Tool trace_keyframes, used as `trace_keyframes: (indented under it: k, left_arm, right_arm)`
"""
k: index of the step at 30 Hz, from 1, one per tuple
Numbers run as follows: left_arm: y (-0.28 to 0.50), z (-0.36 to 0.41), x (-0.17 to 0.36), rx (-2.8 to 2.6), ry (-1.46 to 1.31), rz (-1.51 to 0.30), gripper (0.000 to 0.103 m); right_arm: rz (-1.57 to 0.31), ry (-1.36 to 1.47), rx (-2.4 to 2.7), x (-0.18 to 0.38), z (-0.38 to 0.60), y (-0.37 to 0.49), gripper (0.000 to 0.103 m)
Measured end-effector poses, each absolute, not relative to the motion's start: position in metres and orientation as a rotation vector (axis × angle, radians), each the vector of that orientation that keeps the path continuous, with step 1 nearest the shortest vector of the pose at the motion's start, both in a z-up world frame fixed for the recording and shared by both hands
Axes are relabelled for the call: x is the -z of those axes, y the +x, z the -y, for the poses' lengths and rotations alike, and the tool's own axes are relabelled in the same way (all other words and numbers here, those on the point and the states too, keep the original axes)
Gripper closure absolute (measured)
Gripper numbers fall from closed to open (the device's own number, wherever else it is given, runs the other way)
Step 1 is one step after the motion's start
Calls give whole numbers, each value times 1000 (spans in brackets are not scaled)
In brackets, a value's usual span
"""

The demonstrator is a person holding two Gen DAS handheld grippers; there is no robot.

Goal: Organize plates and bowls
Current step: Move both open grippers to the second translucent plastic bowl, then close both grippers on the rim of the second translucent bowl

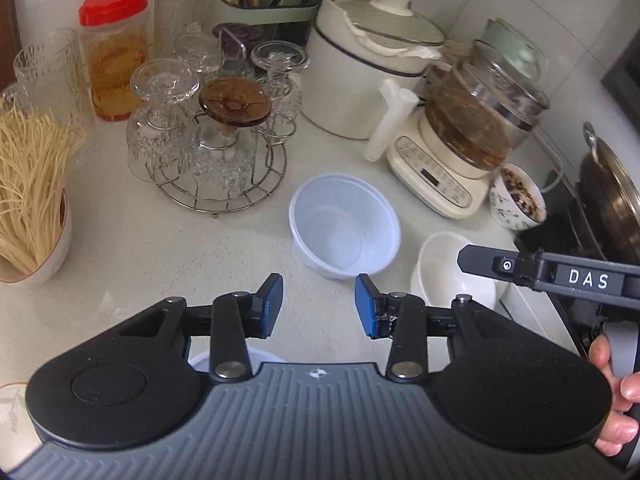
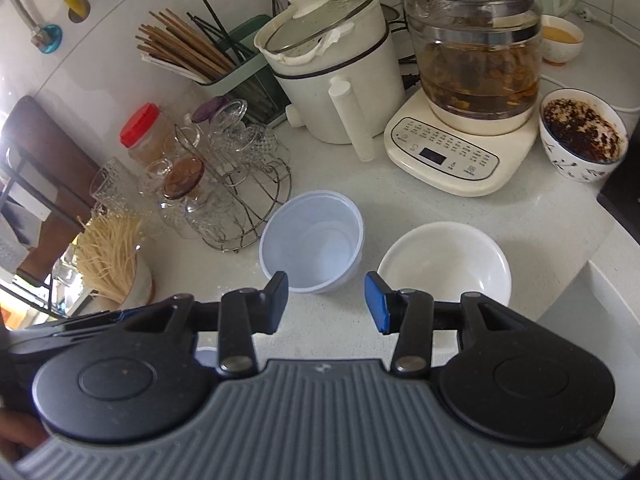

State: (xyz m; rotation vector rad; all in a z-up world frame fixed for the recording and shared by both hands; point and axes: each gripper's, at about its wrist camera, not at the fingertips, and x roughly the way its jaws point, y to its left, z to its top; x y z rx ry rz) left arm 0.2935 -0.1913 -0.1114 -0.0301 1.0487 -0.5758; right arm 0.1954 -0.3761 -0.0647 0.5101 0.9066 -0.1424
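A translucent plastic bowl [image 1: 345,226] stands upright on the white counter, also in the right wrist view [image 2: 313,241]. A white ceramic bowl [image 1: 444,276] sits to its right, seen fully in the right wrist view [image 2: 445,265]. My left gripper [image 1: 319,306] is open and empty, hovering just short of the plastic bowl. My right gripper [image 2: 326,302] is open and empty, between and just short of both bowls. Part of the right gripper's body [image 1: 560,274] reaches over the white bowl in the left wrist view. Another whitish rim [image 1: 240,358] shows under the left gripper.
A wire rack of upturned glasses [image 1: 212,144] stands left of the bowls. A white pot [image 1: 360,64], a glass kettle on its base [image 2: 464,120] and a patterned bowl of dark food [image 2: 582,136] stand behind. A bowl of noodles [image 1: 28,200] sits far left. A stove [image 1: 580,220] is right.
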Motion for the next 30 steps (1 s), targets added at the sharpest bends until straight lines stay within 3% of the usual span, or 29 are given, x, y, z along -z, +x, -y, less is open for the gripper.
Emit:
trace_keyframes:
  k: [12, 14, 26, 28, 30]
  left_arm:
    - [324, 209, 142, 474, -96, -1111, 58]
    - [326, 212, 146, 466, -100, -1116, 58]
    - [356, 216, 166, 417, -170, -1167, 59]
    - [361, 219, 170, 407, -182, -1179, 65]
    - [366, 221, 175, 400, -202, -1195, 67]
  right_arm:
    - [-989, 493, 68, 94, 397, 246, 59]
    - [-1009, 495, 71, 100, 399, 255, 65]
    - [-1052, 471, 34, 121, 411, 291, 74]
    - [-1053, 461, 28, 124, 414, 296, 75]
    - [-1063, 449, 26, 127, 416, 300, 82]
